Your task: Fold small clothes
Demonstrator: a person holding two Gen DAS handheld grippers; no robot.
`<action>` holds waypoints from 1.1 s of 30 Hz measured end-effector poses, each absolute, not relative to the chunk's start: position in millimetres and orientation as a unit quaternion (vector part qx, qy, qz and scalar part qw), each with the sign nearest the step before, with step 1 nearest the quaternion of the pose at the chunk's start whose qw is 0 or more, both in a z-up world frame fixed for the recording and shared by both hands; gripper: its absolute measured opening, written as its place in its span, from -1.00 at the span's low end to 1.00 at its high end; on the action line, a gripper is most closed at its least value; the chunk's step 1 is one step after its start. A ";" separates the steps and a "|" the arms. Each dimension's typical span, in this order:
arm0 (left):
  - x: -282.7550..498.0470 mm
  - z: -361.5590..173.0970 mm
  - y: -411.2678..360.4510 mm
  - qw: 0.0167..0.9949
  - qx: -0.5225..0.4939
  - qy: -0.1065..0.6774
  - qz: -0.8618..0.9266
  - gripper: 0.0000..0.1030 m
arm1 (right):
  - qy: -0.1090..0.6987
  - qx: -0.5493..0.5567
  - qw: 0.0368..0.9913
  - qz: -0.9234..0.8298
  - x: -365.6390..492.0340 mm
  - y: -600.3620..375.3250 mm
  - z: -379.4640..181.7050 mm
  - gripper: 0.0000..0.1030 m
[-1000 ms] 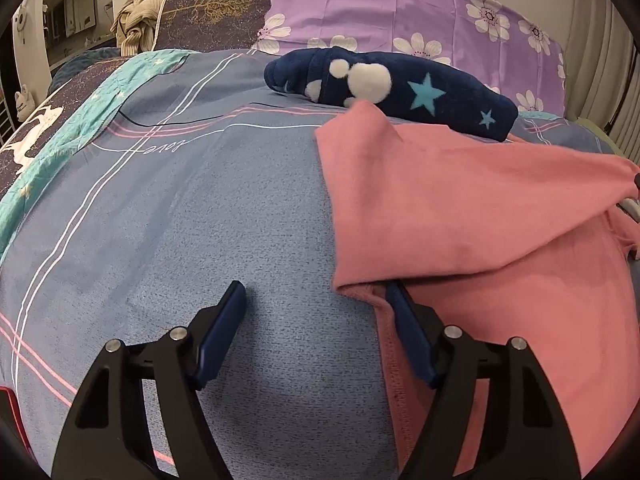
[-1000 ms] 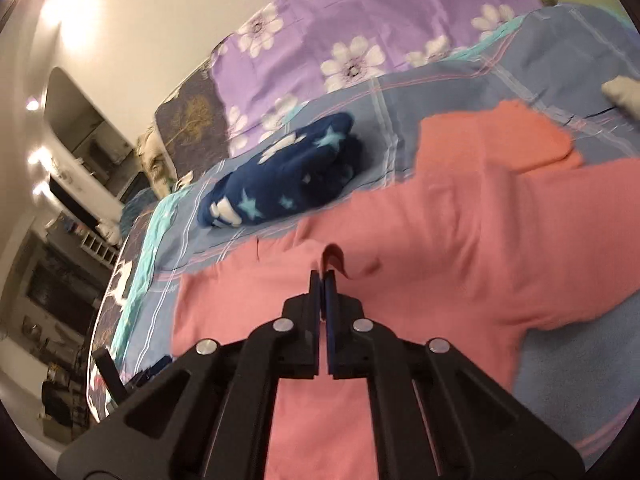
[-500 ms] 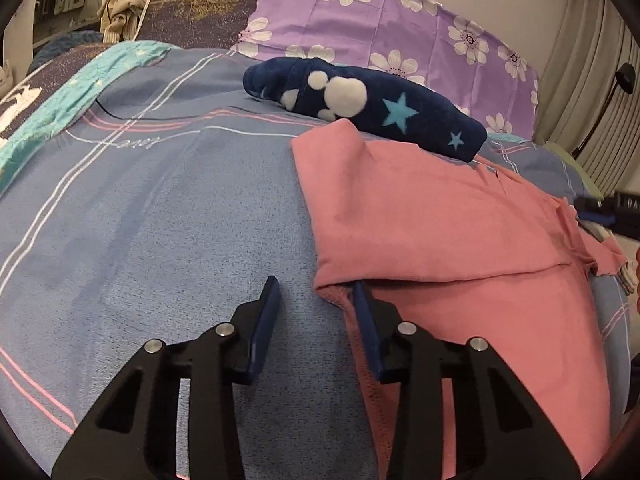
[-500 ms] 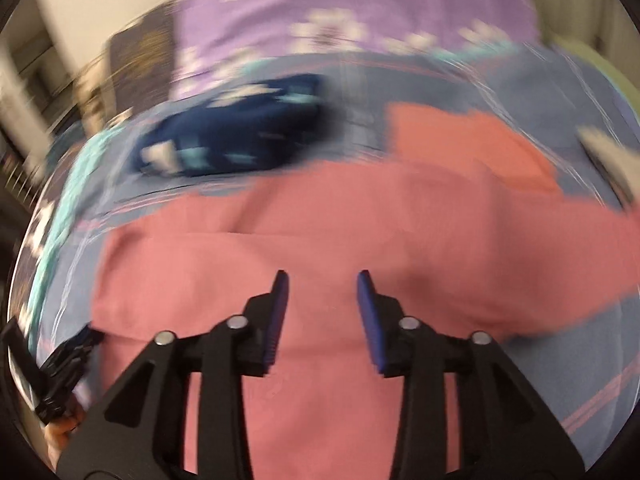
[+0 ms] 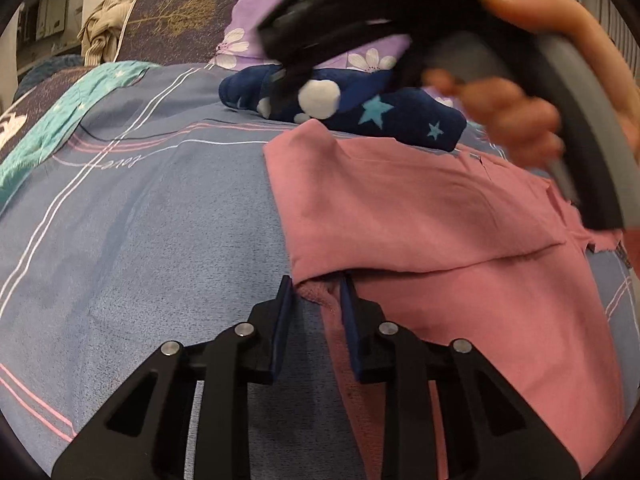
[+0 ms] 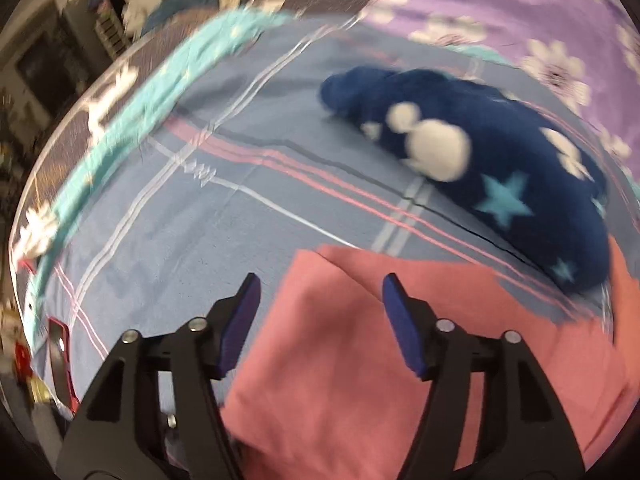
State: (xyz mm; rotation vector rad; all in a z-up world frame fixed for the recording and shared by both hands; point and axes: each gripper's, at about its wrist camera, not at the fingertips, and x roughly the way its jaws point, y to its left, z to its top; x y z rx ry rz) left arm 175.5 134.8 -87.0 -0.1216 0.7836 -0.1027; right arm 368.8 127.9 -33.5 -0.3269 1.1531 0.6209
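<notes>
Blue-grey cotton with pink and white stripes covers the bed (image 5: 132, 240) you work on, and it takes up most of both views. At the far end a purple flowered pillow (image 6: 520, 12) leans beside a dark one (image 5: 180, 12), and a teal blanket (image 6: 132, 120) runs down the left edge. Beyond that the room is dim and blurred, with shelves at the far left.

The pink garment (image 5: 420, 208) lies right of centre, one flap already folded over, its far corner touching the navy star-print plush (image 5: 380, 112).

Your left gripper (image 5: 316, 296) is closing on the near-left corner, where the folded edge meets the hem; a small ridge of pink cloth sits between the jaws, but the pads do not look pressed on it yet. Take both layers, not just the top flap, or the fold will likely slide apart when you lift.

Your right gripper (image 6: 320, 300) is opening, roughly half spread and holding nothing, over the garment's far-left corner. Bring it down straddling that edge and clear of the plush. Your hand (image 5: 516, 120) shows blurred in the left view.
</notes>
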 end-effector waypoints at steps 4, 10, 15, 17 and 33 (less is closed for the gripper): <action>175.4 -87.0 128.7 0.922 -0.039 0.382 -0.053 -0.50 | 0.557 -0.245 0.741 0.284 376.7 170.4 -56.1 -0.64; 173.6 -85.1 138.8 0.924 -0.060 0.373 -0.059 -0.61 | 0.523 -0.228 0.767 0.292 380.5 175.4 -50.3 -0.94; 167.1 -80.1 144.2 0.932 -0.067 0.353 -0.045 -0.63 | 0.496 -0.173 0.804 0.279 386.7 149.0 -53.4 -0.21; 164.9 -78.6 141.8 0.934 -0.058 0.350 -0.038 -0.63 | 0.486 -0.167 0.815 0.267 379.6 131.0 -51.2 0.05; 160.1 -79.0 146.6 0.933 -0.056 0.356 -0.004 -0.62 | 0.488 0.166 0.848 0.119 265.4 -247.4 -100.7 -0.86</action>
